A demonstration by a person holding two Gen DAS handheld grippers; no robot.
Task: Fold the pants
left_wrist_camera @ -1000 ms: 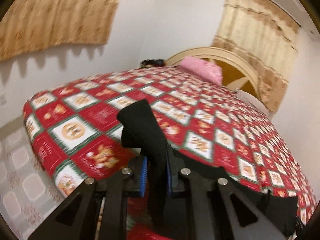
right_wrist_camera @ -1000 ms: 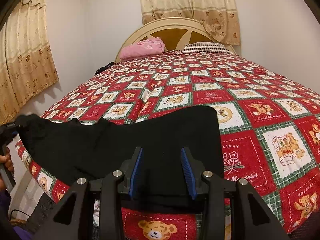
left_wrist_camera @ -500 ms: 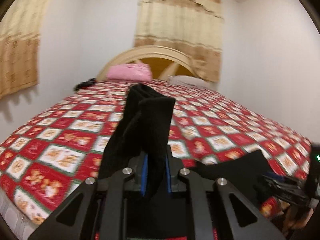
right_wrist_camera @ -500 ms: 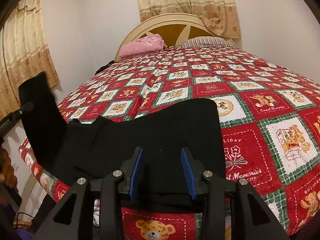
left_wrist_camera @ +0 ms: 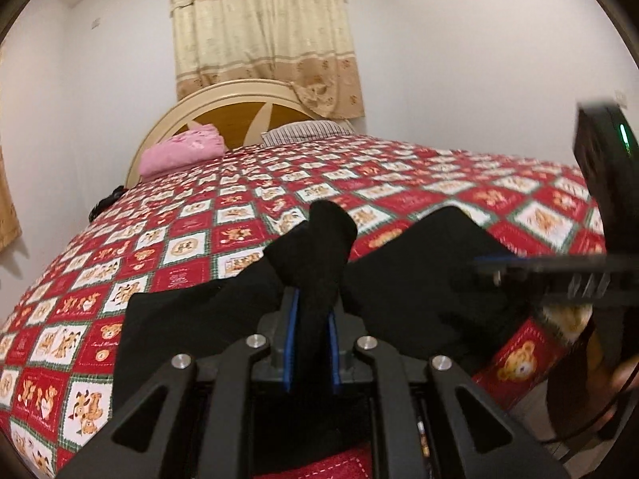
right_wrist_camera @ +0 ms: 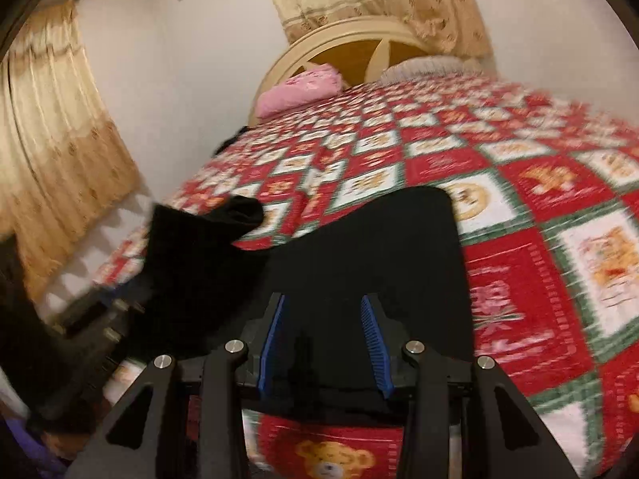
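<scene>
the left hand-held gripper (left_wrist_camera: 311, 343) pinched a thick bunch of the black pants (left_wrist_camera: 419, 275) that could slip loose over the bedspread (left_wrist_camera: 191, 239), since the right hand-held gripper (right_wrist_camera: 324, 343), its jaws just widened and empty, pinned nothing.

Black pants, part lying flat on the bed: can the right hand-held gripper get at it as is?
Probably yes. The right hand-held gripper is open directly over the black pants with nothing between; the left hand-held gripper pinches a raised fold off to its side.
</scene>
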